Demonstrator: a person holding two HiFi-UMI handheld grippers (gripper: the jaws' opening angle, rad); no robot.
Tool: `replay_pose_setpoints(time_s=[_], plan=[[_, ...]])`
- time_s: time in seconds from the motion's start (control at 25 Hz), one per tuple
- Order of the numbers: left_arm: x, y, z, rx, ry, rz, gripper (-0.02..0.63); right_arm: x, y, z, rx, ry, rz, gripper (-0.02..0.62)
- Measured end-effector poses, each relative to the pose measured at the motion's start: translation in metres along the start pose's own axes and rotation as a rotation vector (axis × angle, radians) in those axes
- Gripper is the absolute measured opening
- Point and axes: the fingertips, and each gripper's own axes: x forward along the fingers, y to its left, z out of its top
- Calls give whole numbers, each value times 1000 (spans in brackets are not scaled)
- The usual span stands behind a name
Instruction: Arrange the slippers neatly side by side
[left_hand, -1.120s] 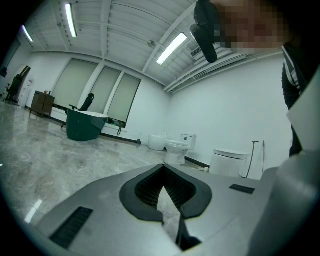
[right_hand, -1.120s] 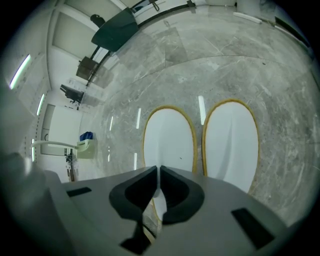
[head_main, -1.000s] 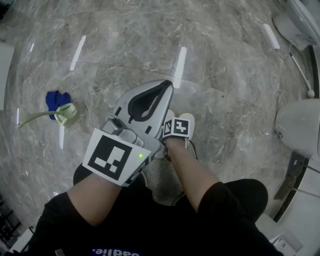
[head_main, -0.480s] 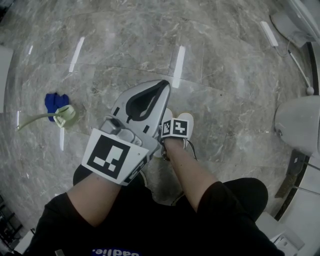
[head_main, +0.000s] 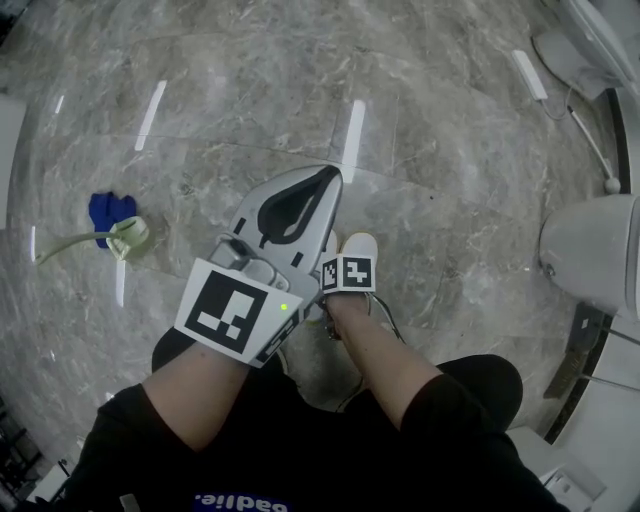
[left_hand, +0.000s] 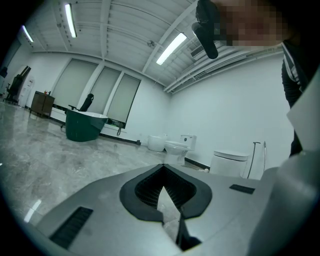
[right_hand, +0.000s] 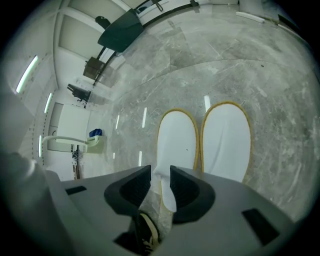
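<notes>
Neatly, the two slippers (right_hand: 225, 142) lie parallel, rounded ends pointing forward.

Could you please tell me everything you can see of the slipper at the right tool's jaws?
The slipper is a flat, white, cloth-looking oval with thin tan edging. It lies on the grey marble floor, parallel to and close beside its matching mate, far ends roughly level. Its near end reaches between the jaws of the right tool, which are opening. Whether the two slippers touch cannot be told.
</notes>
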Motion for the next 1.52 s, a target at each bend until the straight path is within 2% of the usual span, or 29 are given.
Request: replay_pose_setpoints(time_s=[0.12,0.28,0.4,0.56,0.76,0.96,1.08,1.16,1.32,1.44,1.52], plan=[[0,-7,7,-17,7,17,2,-41,4,-10,3,1,6,97],[-10,-15,16,1,79,78,2,-124,21,-17,38,-26,27,97],[-23,-34,39,11,154,101,2,-191,33,-26,20,-41,-10,97],[-46,-66,90,31,257,68,2,-274,57,-41,53,-51,-35,97],[-79,-95,178,44,320,58,2,-390,114,-52,34,-90,-14,97],[-121,-131,271,58,349,45,2,-499,179,-86,-11,-108,32,97],[-152,-153,316,89,365,21,2,-545,211,-112,-95,-119,17,97],[-176,-164,338,102,378,3,2,-566,224,-132,-121,-125,-2,97],[-215,-183,367,124,386,-38,2,-603,248,-162,-50,-185,40,97],[-243,-204,374,149,402,-91,2,-634,268,-182,-24,-265,79,96],[-256,-216,379,174,401,-122,2,-659,281,-185,-45,-351,105,95]])
